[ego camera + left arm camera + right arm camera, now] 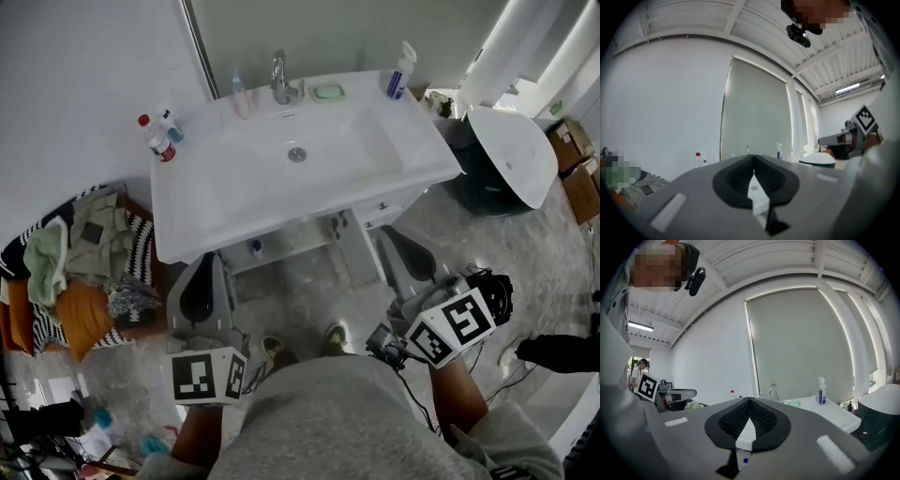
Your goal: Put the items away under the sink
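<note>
Both closed on nothing, low before the sink (244,192): left tongs (208,272), right tongs (394,242). Red-capped bottle (157,139) upright at sink's left edge, up-left of nearer left tongs; spray bottle (400,73) far right.

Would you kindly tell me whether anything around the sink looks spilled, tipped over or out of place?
Nothing stands out. The red-capped bottle and spray bottle stand upright on the sink, no spill showing. The only untidy spot is the heap of clothes beside it.
</note>
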